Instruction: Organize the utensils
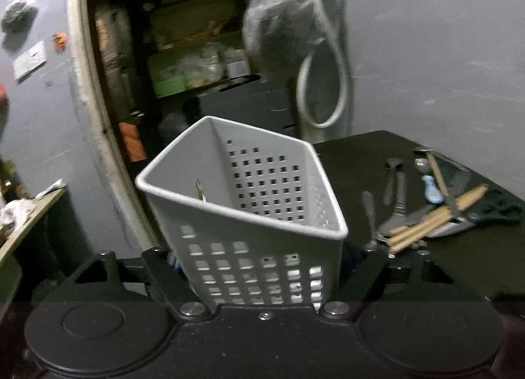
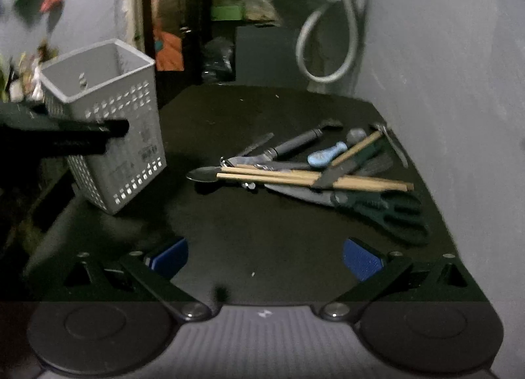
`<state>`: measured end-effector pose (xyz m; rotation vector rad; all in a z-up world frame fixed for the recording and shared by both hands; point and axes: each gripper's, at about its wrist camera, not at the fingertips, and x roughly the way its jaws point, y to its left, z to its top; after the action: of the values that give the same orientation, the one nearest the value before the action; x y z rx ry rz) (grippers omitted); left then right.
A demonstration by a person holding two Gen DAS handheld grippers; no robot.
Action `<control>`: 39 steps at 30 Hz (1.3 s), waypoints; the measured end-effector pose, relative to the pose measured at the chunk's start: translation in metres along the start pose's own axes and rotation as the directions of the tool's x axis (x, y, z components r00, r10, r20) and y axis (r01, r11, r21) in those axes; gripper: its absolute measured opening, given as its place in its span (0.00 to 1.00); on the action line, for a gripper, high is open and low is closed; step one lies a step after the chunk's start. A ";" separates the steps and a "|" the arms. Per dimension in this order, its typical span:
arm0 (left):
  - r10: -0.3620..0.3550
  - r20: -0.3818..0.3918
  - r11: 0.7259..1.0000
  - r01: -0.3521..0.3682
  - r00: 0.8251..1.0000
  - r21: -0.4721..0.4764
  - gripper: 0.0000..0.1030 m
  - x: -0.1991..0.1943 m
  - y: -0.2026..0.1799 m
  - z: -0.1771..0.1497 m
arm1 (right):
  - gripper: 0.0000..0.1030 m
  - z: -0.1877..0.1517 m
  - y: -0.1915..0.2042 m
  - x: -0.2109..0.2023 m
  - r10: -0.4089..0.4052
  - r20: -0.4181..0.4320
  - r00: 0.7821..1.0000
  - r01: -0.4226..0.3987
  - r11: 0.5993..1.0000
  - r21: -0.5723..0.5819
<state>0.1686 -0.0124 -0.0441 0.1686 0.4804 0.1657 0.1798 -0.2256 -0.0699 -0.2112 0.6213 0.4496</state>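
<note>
I had the left gripper (image 1: pixel 262 267) clamped on the grey perforated utensil caddy (image 1: pixel 242 201), jaws drawn in against its lower walls, one to each side; the pads themselves were mostly hidden behind the caddy in the left wrist view, so I judged the grip from how snug the linkages sat and from the right wrist view, where a dark finger lay across the caddy's side. The caddy was tilted, leaning off one bottom edge at the near-left corner of the black table (image 2: pixel 262 123), mouth open upward and nothing clearly inside (a small slot or hook showed on the inner wall, too blurry to call). The right gripper (image 2: pixel 265 256) was wide open, blue pads (image 2: pixel 362 259) apart, holding nothing, hovering over bare table short of the pile. The pile sat well apart from the caddy toward the far-right: wooden chopsticks (image 2: pixel 315 178) lying across a metal spoon (image 2: pixel 201 175), dark-handled scissors (image 2: pixel 387 211) nearest the right gripper, a light blue handled piece (image 2: pixel 328 152), a grey-handled tool (image 2: pixel 295 142). To do this step well, I judged: set the caddy flat and steady first, keep hold, then take the top-lying chopsticks before anything under them, gripping mid-shaft so they don't pivot.
</note>
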 end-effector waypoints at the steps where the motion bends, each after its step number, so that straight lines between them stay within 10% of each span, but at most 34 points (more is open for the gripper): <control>1: -0.009 0.000 1.000 0.009 1.000 0.011 0.78 -0.003 0.000 -0.001 | 1.00 0.001 0.003 0.004 -0.002 0.011 1.000 0.003 0.999 -0.038; 10: -0.092 0.008 0.995 0.092 0.996 0.029 0.78 -0.024 0.003 -0.012 | 1.00 0.016 0.026 0.038 0.037 0.107 0.994 -0.004 0.955 -0.296; 20: -0.182 -0.034 0.983 0.182 0.983 0.019 0.78 -0.058 0.006 -0.026 | 0.84 0.016 0.049 0.067 0.130 0.228 0.965 0.027 0.815 -0.578; 39: -0.162 -0.056 0.987 0.162 0.985 -0.014 0.77 -0.077 0.002 -0.029 | 0.46 0.005 0.073 0.112 0.215 0.234 0.948 0.017 0.701 -0.713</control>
<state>0.0876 -0.0219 -0.0348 0.1149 0.5474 0.0134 0.2294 -0.1211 -0.1373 -0.8406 0.1217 0.8068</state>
